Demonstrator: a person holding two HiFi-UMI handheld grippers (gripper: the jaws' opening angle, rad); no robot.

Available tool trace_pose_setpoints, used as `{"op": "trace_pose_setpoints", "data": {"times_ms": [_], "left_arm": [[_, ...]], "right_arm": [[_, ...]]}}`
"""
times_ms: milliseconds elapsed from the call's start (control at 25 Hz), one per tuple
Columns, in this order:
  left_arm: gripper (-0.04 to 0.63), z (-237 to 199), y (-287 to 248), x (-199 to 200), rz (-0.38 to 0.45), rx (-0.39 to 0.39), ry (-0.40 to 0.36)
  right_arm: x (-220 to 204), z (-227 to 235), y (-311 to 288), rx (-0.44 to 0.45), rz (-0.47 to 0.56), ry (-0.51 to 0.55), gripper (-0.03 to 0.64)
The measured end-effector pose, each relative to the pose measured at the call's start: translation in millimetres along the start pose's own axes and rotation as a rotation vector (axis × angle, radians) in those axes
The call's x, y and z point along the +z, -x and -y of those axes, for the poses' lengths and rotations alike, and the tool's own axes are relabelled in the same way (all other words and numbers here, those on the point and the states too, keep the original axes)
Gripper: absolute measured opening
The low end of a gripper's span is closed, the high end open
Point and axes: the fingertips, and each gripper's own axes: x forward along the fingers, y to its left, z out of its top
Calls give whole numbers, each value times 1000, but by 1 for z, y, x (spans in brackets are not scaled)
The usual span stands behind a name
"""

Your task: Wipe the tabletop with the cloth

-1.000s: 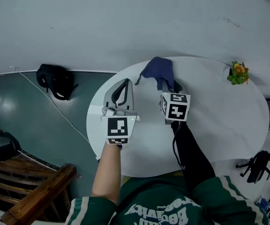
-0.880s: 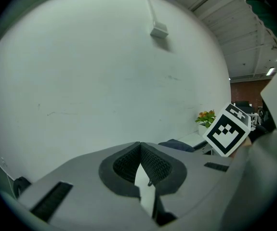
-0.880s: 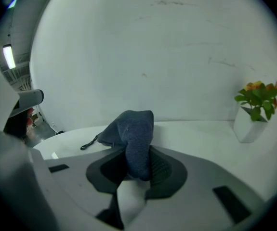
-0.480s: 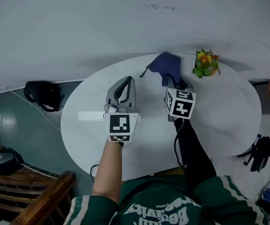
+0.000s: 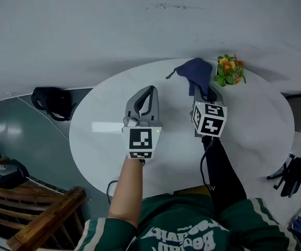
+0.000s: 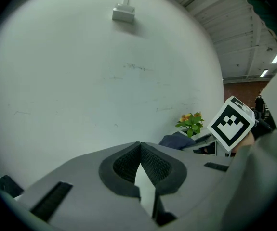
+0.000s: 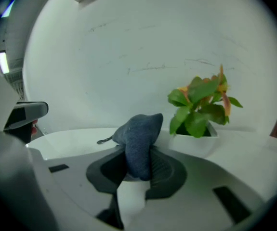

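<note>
The dark blue cloth [image 5: 194,69] lies bunched on the far part of the round white table [image 5: 255,124]. My right gripper [image 5: 205,91] is shut on its near end. In the right gripper view the cloth [image 7: 140,136] rises out from between the pads of the right gripper [image 7: 140,166] and drapes forward onto the tabletop [image 7: 71,138]. My left gripper [image 5: 151,90] hovers over the table's middle left, jaws shut with nothing in them; its tips [image 6: 140,148] meet. From the left gripper view the cloth [image 6: 177,139] shows to the right.
A small potted plant [image 5: 229,71] with orange flowers stands at the table's far edge, just right of the cloth, and close ahead in the right gripper view [image 7: 201,109]. A black bag [image 5: 53,101] lies on the floor at left. A wooden bench [image 5: 35,213] is at lower left.
My right gripper has dragged the cloth to the right, closer to the plant. The left gripper has drifted slightly right as well.
</note>
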Motion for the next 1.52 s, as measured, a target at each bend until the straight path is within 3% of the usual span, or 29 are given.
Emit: {"op": "trace_pose_setpoints", "data": {"times_ms": [200, 440, 680, 920, 1040, 1200, 1520], "left_arm": [[0, -65, 55, -8, -2, 75, 18], [0, -166, 144, -29, -15, 192, 18], [0, -246, 227, -60, -42, 292, 26], [0, -294, 289, -97, -87, 358, 58], [0, -304, 302, -115, -117, 389, 78], [0, -305, 306, -126, -117, 377, 104], [0, -278, 276, -126, -111, 294, 113]], "right_arm": [[12, -89, 11, 119, 50, 49, 94], [15, -242, 27, 300, 88, 43, 94], [-12, -396, 48, 475, 53, 103, 94], [-51, -486, 64, 560, -22, 136, 94], [-78, -512, 59, 586, -94, 145, 94], [-111, -511, 50, 553, -203, 112, 94], [-105, -459, 44, 460, -180, 116, 94]]}}
